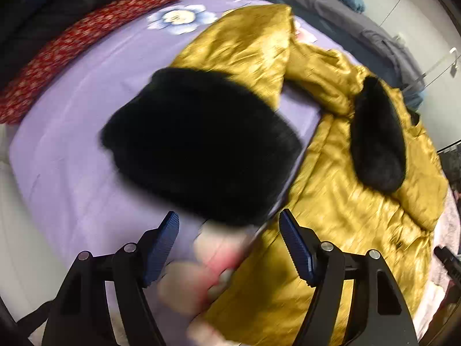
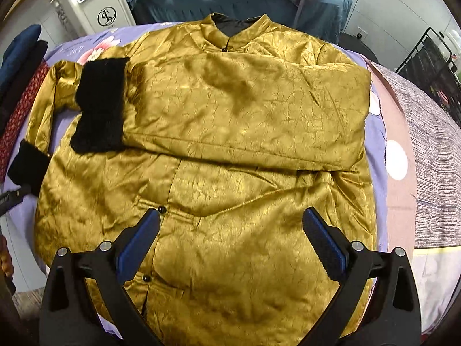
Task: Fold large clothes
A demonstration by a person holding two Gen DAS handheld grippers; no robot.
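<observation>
The gold satin jacket (image 2: 230,115) on the bed (image 1: 72,144) looks padded, slippery, bulky; take its fur cuff (image 1: 201,144). Left gripper (image 1: 229,248) and right gripper (image 2: 232,242) both gape, empty.

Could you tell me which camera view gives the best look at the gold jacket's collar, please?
The right wrist view: the collar sits sharp and unobstructed at the top of the gold jacket, closed at the throat. In the left wrist view the jacket is blurred, seen from the side, and I cannot pick out the collar there.
</observation>
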